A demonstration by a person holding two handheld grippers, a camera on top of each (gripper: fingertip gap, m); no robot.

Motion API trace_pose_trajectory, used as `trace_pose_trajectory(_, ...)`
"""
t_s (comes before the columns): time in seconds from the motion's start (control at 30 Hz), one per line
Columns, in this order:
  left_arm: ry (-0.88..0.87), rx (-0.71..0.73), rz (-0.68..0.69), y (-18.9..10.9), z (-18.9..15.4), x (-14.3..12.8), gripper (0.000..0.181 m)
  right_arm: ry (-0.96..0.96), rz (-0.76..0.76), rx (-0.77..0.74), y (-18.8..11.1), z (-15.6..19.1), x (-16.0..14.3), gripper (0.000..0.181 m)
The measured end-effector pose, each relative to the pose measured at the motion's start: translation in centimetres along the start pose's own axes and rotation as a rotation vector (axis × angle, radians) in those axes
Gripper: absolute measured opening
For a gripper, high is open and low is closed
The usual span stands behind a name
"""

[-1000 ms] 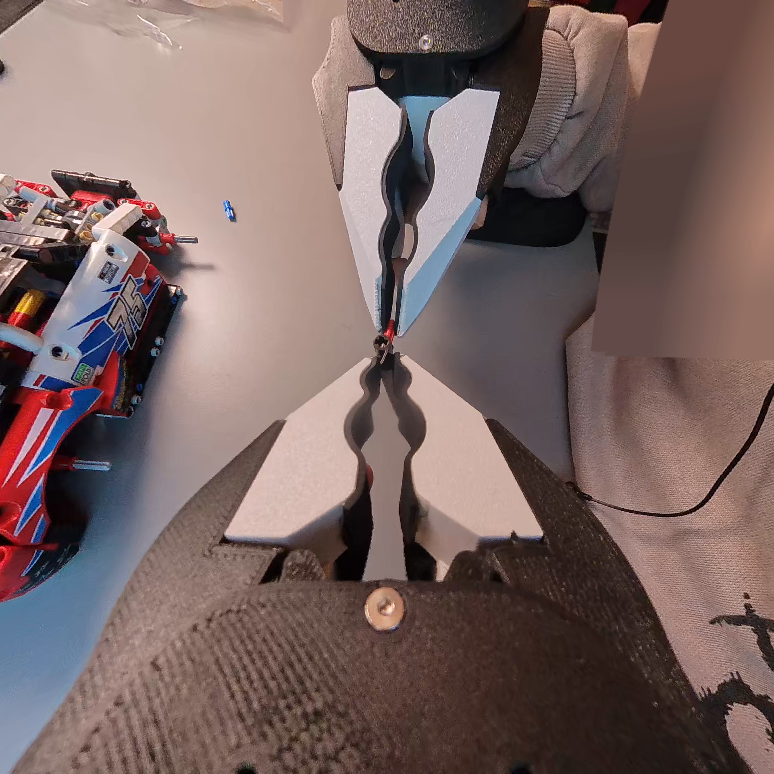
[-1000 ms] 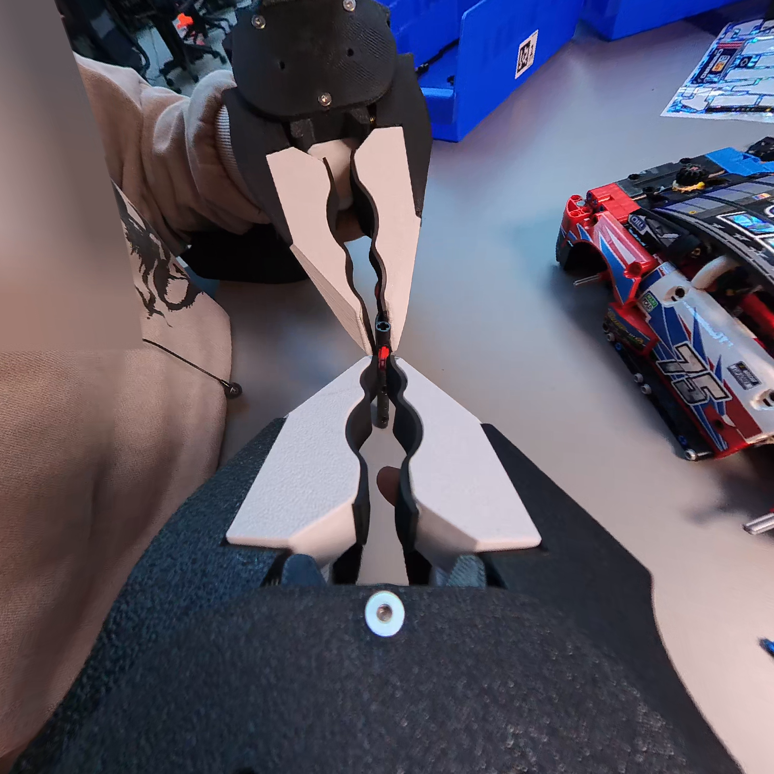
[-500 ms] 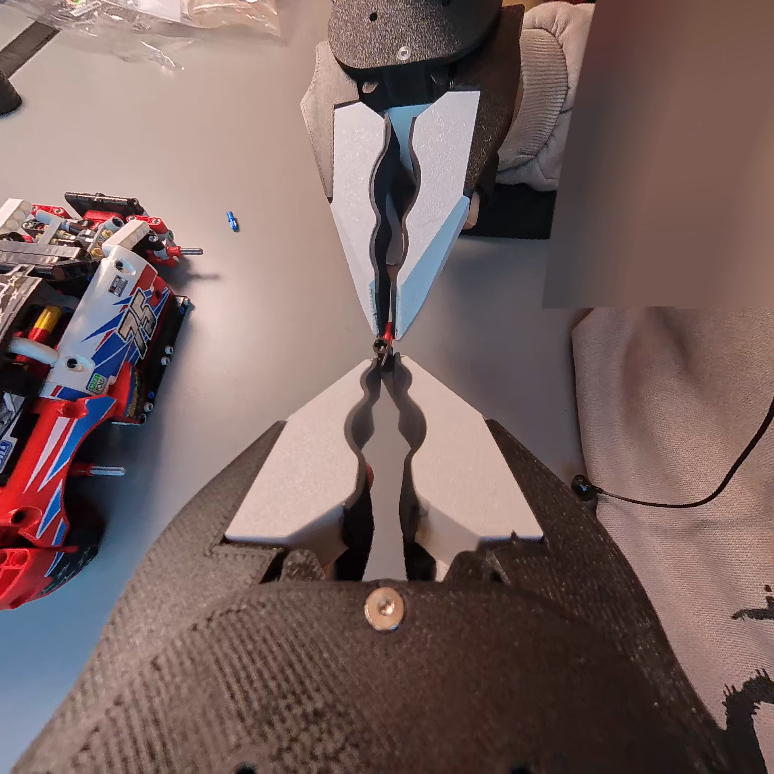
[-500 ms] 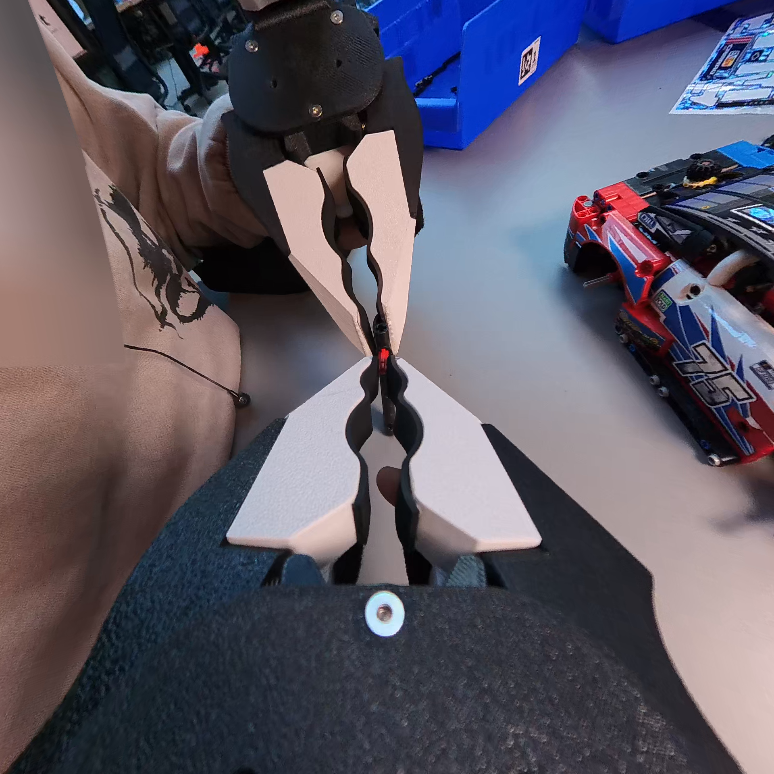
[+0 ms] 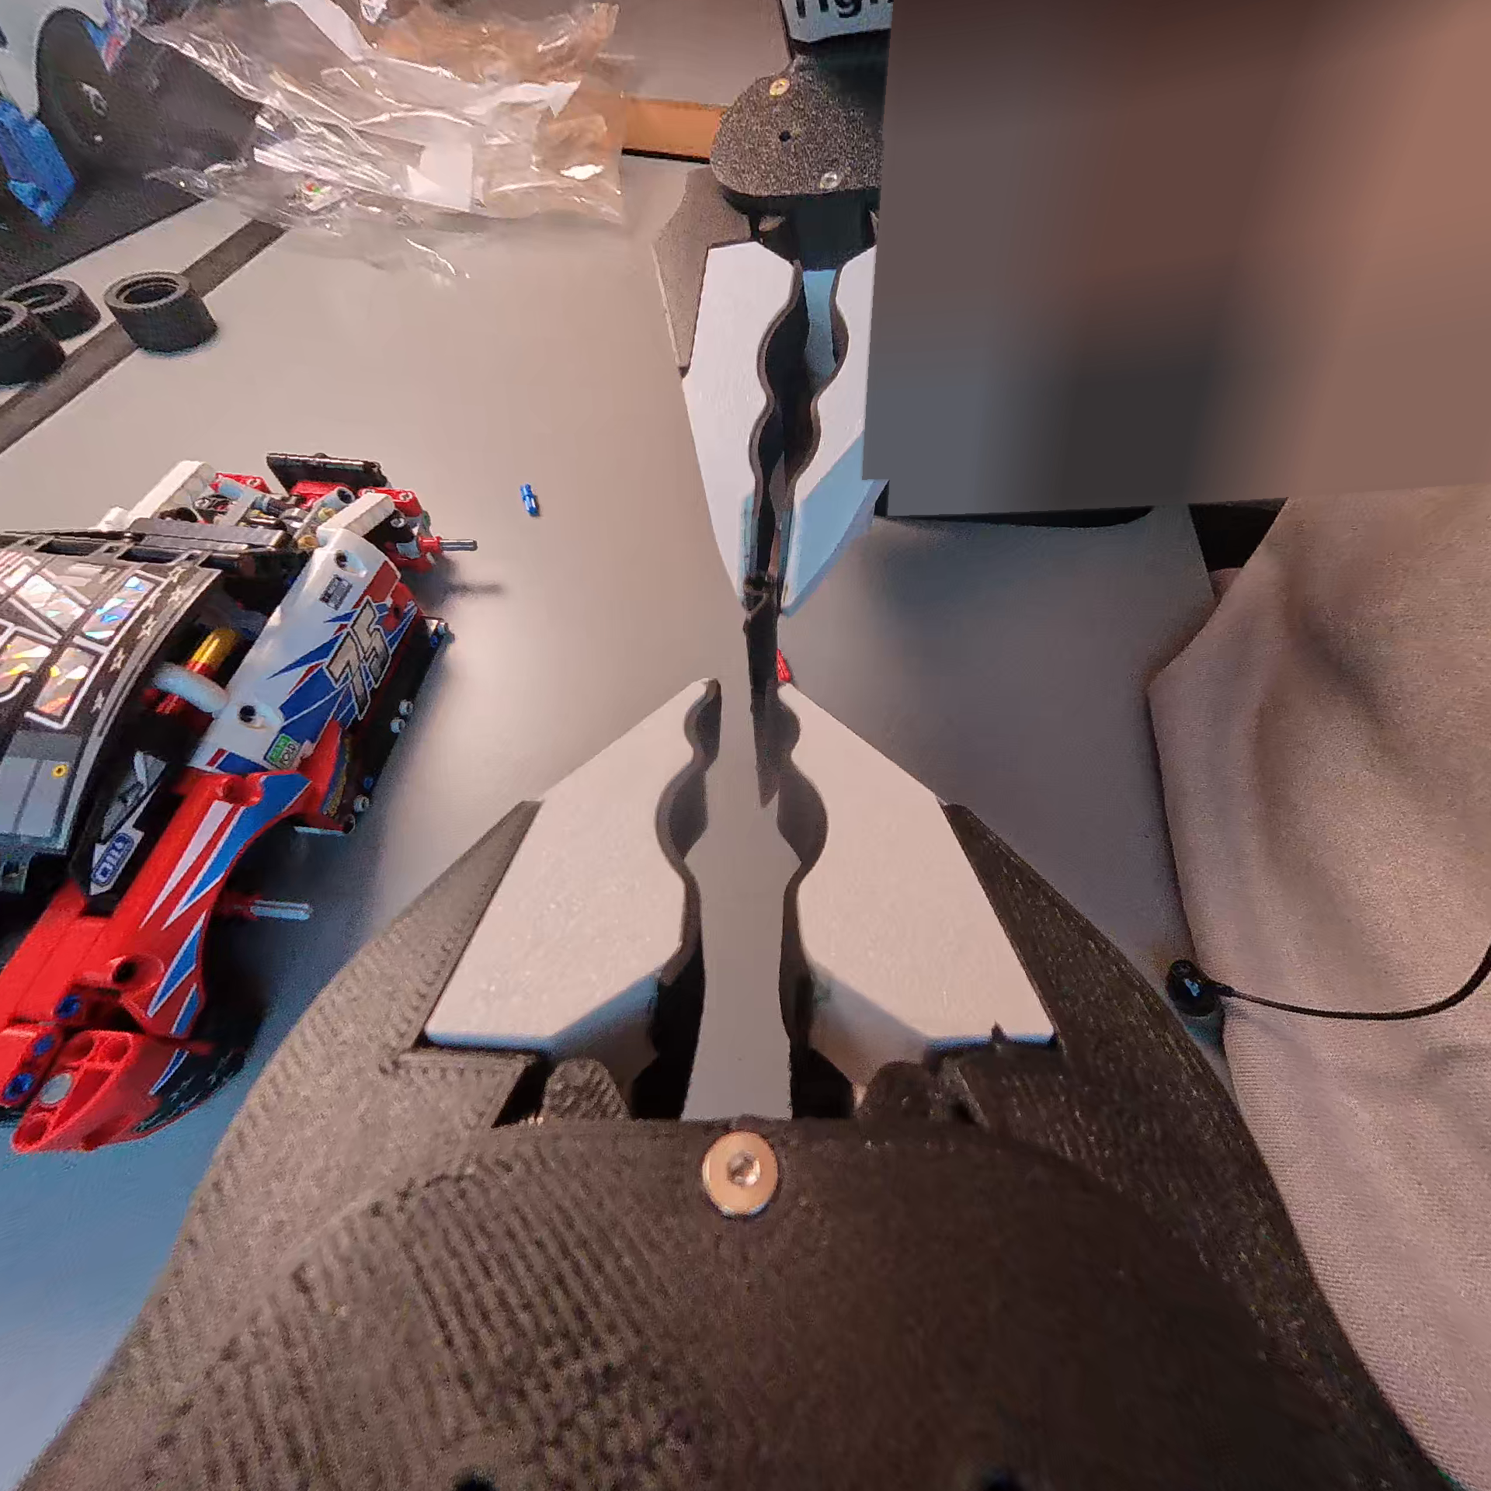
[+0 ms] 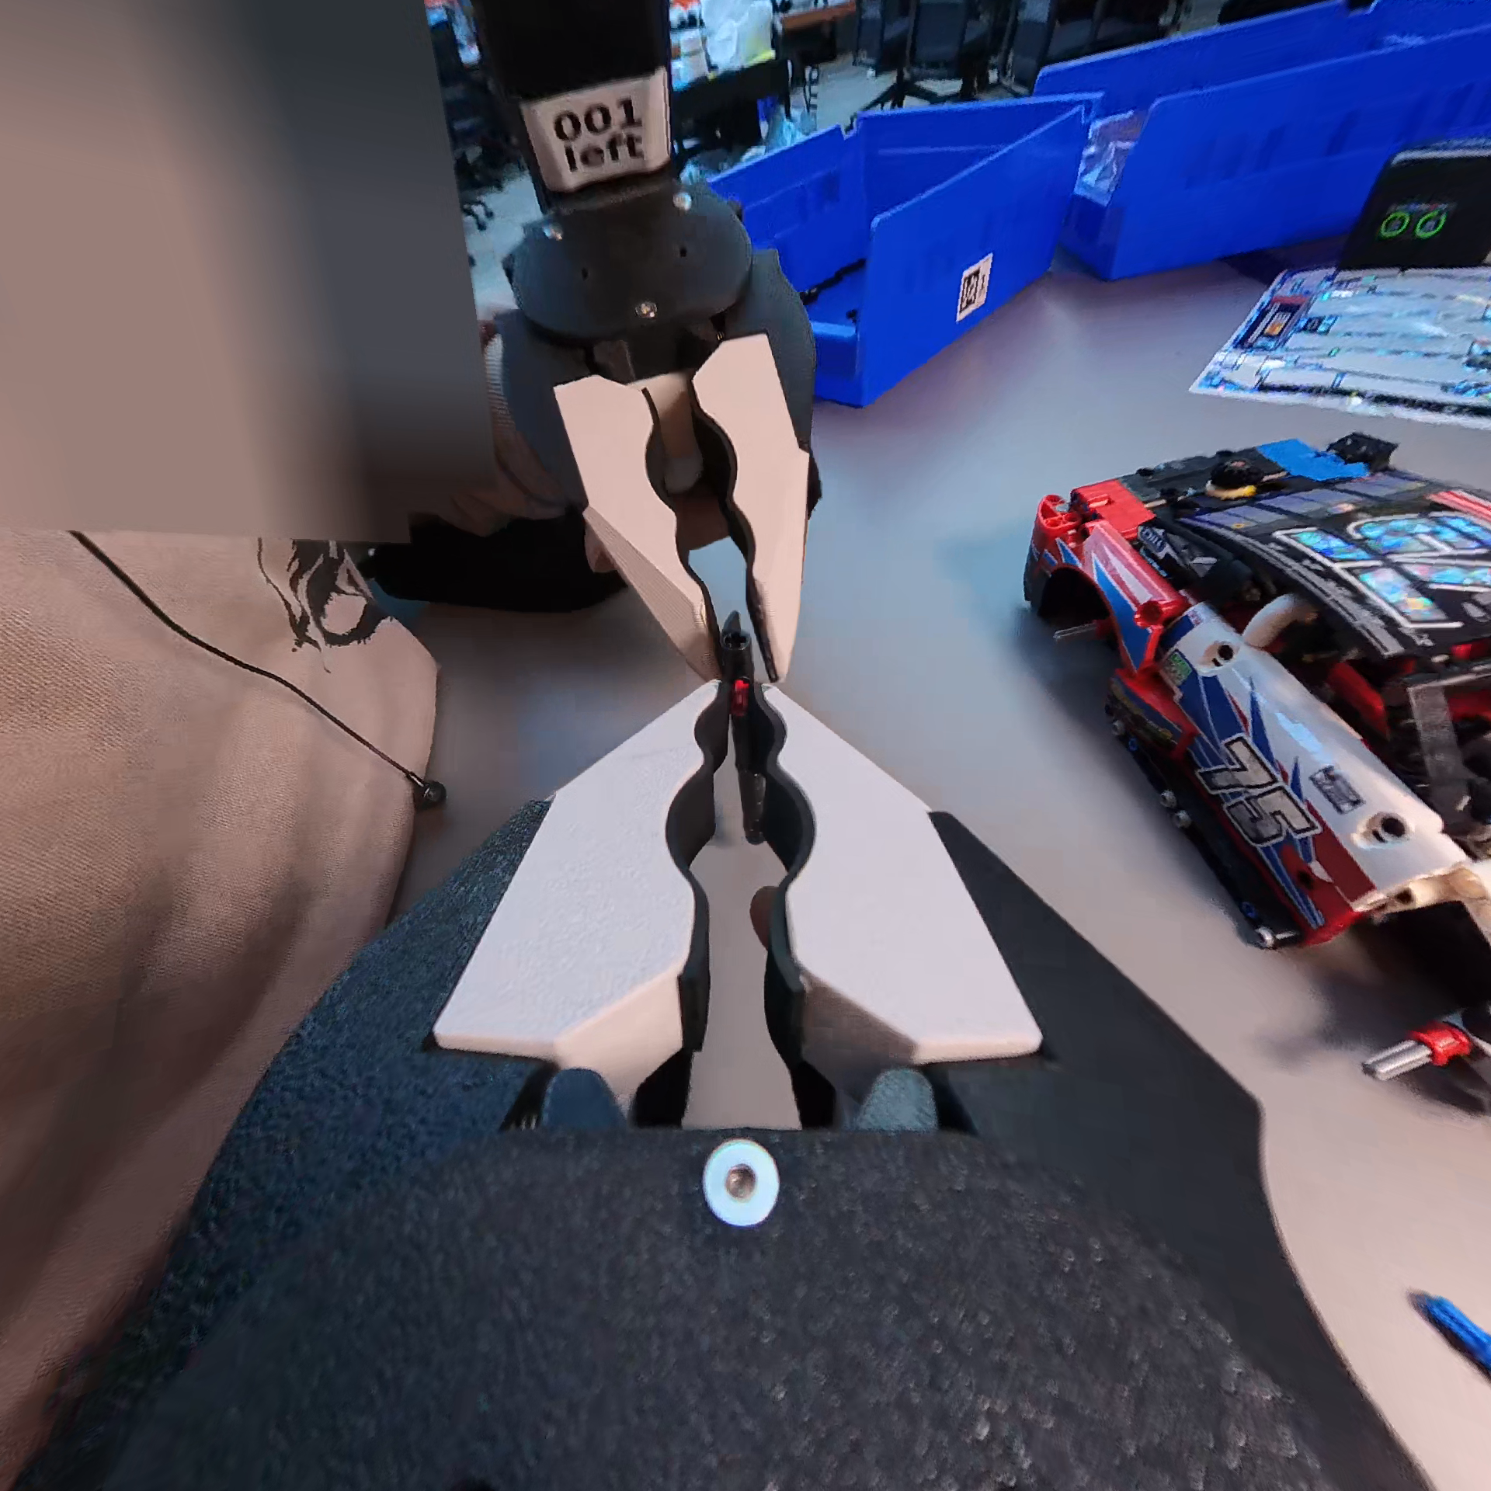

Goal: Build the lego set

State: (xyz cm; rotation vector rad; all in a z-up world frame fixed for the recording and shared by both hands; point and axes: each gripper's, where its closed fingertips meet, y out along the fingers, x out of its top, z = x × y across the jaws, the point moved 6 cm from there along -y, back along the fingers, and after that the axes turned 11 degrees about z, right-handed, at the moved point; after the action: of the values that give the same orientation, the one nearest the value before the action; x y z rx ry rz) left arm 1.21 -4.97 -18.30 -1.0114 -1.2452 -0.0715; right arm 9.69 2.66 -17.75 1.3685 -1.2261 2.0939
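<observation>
A thin black Lego axle piece (image 6: 746,758) with a small red part (image 6: 738,690) is pinched in my right gripper (image 6: 740,687), which is shut on it. My left gripper (image 5: 749,687) faces it tip to tip with its jaws slightly parted. The black piece (image 5: 762,710) reaches between its fingers, close to the right-hand one, without being pinched. In the right wrist view the left gripper (image 6: 738,666) stands around the piece's far end. In the left wrist view the right gripper (image 5: 762,593) is closed. The red, white and blue Lego car (image 5: 242,726) lies on the grey table (image 5: 524,363).
The car also shows in the right wrist view (image 6: 1291,710). A blue pin (image 5: 528,499), black tyres (image 5: 161,311) and plastic bags (image 5: 403,121) lie beyond. Blue bins (image 6: 928,266), an instruction sheet (image 6: 1371,347) and a loose grey axle (image 6: 1420,1053) are nearby. A person's beige sleeve (image 5: 1331,807) is close. The grippers are tip to tip, or close to it. From either gripper's tips it is about 20 cm to the blue pin (image 5: 528,499).
My left gripper's jaws have parted and let go of the black piece. The right gripper still holds it. Both views now take in more of the far table.
</observation>
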Motion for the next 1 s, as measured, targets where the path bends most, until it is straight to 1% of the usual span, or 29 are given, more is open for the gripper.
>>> trace_pose_trajectory(0.1, -0.012, -0.006, -0.079, -0.5, 0.0, -0.2, 0.013, -0.079, -0.115, -0.023, -1.0, 0.0, 0.2, 0.002)
trace_pose_trajectory(0.2, 0.040, 0.009, -0.132, -0.6, -0.3, 0.2, 0.019, -0.218, -0.186, -0.066, -1.1, 0.9, 0.5, 0.002)
trace_pose_trajectory(0.27, 0.095, 0.018, -0.154, -0.6, -0.8, 0.5, 0.016, -0.312, -0.204, -0.088, -0.9, 1.5, 0.6, 0.002)
trace_pose_trajectory(0.33, 0.153, 0.043, -0.157, -0.6, -1.1, 0.5, 0.005, -0.362, -0.231, -0.096, -0.9, 2.0, 0.7, 0.002)
trace_pose_trajectory(0.37, 0.185, 0.061, -0.164, -0.7, -1.3, 0.5, 0.004, -0.378, -0.238, -0.097, -0.9, 2.2, 0.7, 0.002)
trace_pose_trajectory(0.5, 0.259, 0.108, -0.169, -1.1, -1.6, 0.5, 0.003, -0.388, -0.254, -0.097, -0.8, 2.4, 0.8, 0.002)
trace_pose_trajectory(0.67, 0.282, 0.133, -0.162, -1.3, -1.6, 0.4, 0.002, -0.365, -0.255, -0.094, -0.8, 2.1, 0.7, 0.003)
trace_pose_trajectory(0.77, 0.278, 0.136, -0.163, -1.4, -1.4, 0.2, 0.002, -0.357, -0.241, -0.093, -0.6, 2.0, 0.6, 0.007)
trace_pose_trajectory(0.83, 0.267, 0.129, -0.163, -1.3, -1.4, 0.1, 0.002, -0.348, -0.234, -0.093, -0.6, 1.9, 0.5, 0.008)
trace_pose_trajectory(0.9, 0.203, 0.086, -0.177, -1.3, -1.2, 0.1, 0.001, -0.324, -0.234, -0.103, -0.6, 1.6, 0.4, 0.008)
trace_pose_trajectory(0.93, 0.137, 0.040, -0.194, -1.3, -1.0, 0.1, 0.001, -0.305, -0.231, -0.106, -0.6, 1.3, 0.3, 0.009)
trace_pose_trajectory(1.0, -0.064, -0.070, -0.238, -1.2, -0.3, 0.1, 0.001, -0.260, -0.207, -0.106, -0.8, 0.6, 0.1, 0.014)
